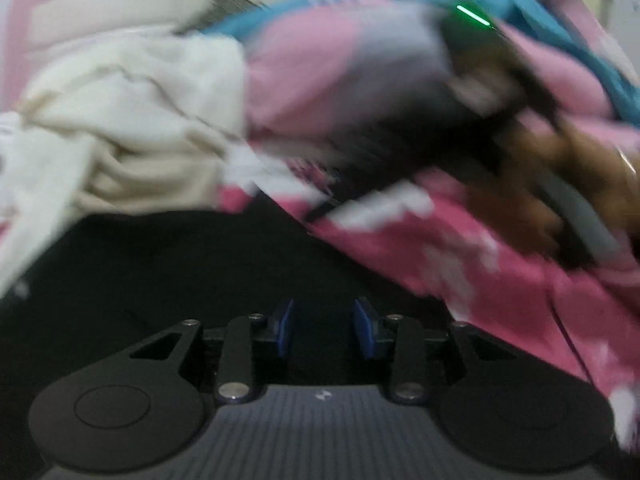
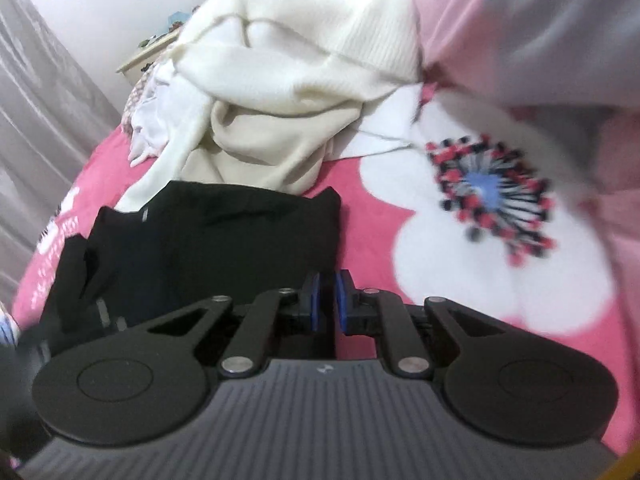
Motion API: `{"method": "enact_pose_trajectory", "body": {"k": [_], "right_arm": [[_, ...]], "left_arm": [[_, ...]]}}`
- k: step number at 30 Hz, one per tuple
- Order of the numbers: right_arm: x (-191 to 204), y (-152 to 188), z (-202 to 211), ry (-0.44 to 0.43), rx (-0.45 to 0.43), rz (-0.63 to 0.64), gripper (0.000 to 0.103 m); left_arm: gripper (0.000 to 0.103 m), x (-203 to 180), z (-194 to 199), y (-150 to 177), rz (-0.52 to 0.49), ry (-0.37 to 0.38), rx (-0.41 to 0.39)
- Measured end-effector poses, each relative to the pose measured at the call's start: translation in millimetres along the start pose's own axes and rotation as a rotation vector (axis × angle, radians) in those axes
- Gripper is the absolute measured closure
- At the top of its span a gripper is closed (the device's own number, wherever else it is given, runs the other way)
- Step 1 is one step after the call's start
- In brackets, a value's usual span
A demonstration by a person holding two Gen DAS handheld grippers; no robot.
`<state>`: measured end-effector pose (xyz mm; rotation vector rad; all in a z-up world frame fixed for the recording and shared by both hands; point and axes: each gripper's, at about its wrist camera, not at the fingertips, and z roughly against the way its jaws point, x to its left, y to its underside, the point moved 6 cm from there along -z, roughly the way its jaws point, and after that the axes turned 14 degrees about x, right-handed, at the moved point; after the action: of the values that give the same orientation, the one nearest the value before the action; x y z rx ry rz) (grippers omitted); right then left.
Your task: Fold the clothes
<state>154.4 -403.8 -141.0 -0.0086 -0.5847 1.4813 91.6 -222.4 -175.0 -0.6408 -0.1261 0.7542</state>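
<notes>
Two grippers over my bed: left gripper (image 1: 322, 326) has its jaws parted with nothing between them, right gripper (image 2: 327, 298) is nearly clenched, empty too. Folded black garment (image 2: 208, 248) lies flat on the pink floral bedspread (image 2: 500, 280), long side running across, cream clothes pile (image 2: 288, 92) touching its far edge, bare bedspread to its right

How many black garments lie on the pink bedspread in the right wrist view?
1: the black garment lies flat just beyond the cream clothes pile. Others may be hidden under that pile.
</notes>
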Motion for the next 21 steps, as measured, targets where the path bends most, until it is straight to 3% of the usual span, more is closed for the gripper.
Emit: {"method": "enact_pose_trajectory", "body": {"k": [4,9,13,15,16,20,21], "right_arm": [[0.7,-17.6,-40.3,0.023,0.034,0.044,0.097],[-8.1,-33.1,-12.7,0.052,-0.125,-0.007,0.091],[8.5,-27.3,-16.4,-0.069,-0.038,0.057,0.091],[8.1,-26.3,-37.3,-0.025,0.017,0.069,0.095],[-1.0,-29.2,-44.6,0.046,0.004,0.049,0.097],[-33.0,-30.5,-5.9,0.098,-0.118,-0.130,0.091],[-29.9,-23.6,3.2,0.075,-0.101,-0.096,0.091]], "left_arm": [[0.070,-7.9,-8.2,13.9,-0.017,-0.014,0.008],[0.070,-5.0,-7.9,12.9,-0.016,0.007,0.014],[0.069,-6.3,-8.4,18.6,-0.044,-0.005,0.000],[0.069,-5.8,-7.9,19.8,-0.036,-0.004,-0.008],[0.069,-5.1,-6.0,20.8,-0.039,-0.005,-0.013],[0.065,6.1,11.3,21.9,-0.019,0.003,-0.046],[0.064,10.4,17.8,21.1,-0.016,-0.003,-0.068]]}}
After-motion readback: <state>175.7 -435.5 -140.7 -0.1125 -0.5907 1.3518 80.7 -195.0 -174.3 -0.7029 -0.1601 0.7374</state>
